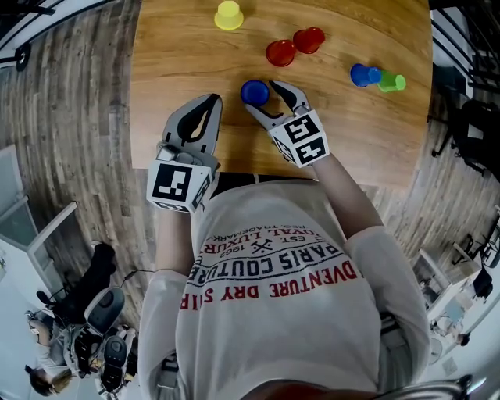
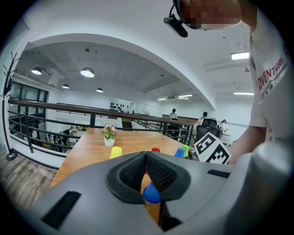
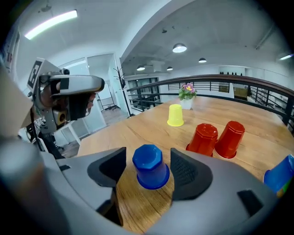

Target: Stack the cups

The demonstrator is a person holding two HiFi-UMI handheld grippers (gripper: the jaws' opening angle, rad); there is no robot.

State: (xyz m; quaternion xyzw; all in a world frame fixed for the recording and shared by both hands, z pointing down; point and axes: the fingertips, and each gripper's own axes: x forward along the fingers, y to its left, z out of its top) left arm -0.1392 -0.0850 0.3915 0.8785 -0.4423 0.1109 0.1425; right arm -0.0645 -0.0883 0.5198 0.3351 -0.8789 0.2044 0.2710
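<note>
The right gripper point(image 3: 148, 158), jaws spread, is flanking the probably light, slick blue cup point(image 3: 149, 169), best pinched mid-wall, while the left gripper point(image 2: 146, 155) is idling pressed together.

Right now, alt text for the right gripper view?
The open right claw straddles an upside-down blue plastic cup on a wooden table, pads clear of its sides. Two upside-down red plastic cups sit to the right, an upside-down yellow plastic cup farther back.

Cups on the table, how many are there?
6: a yellow cup at the far side, two red cups side by side, one blue cup between the right claw's parted jaws, a second blue cup against a green cup. Nested ones may be hidden.
</note>
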